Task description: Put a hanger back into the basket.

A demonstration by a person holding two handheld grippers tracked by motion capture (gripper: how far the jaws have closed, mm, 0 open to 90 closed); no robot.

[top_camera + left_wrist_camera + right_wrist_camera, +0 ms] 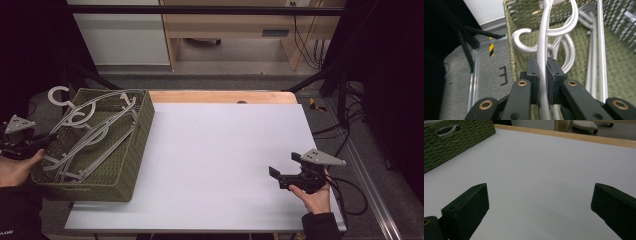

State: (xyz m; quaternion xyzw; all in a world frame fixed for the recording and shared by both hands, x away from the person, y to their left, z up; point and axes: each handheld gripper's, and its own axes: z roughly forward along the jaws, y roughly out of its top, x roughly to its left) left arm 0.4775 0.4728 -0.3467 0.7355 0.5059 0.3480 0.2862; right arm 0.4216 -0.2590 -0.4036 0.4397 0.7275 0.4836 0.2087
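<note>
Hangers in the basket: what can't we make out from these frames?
- Count: hangers overlap in the high view, too tangled and small to number.
- Held hanger: in the left gripper view the frame's top edge cuts it off and the left gripper hides its lower run.
- Basket: cropped by the right gripper view's left edge.

1. The left claw (42, 142) is partly cut off by the left edge of the high view, and its tips are lost in shadow against the basket (135, 145) wall.
2. In the left gripper view, the hanger (542, 50) gripped between the pads is cut off by the top and bottom edges.
3. The far hangers in that view are blurred.
4. In the right gripper view, the basket is cut off at the top left corner, and the right claw (539, 205) at the bottom.
</note>
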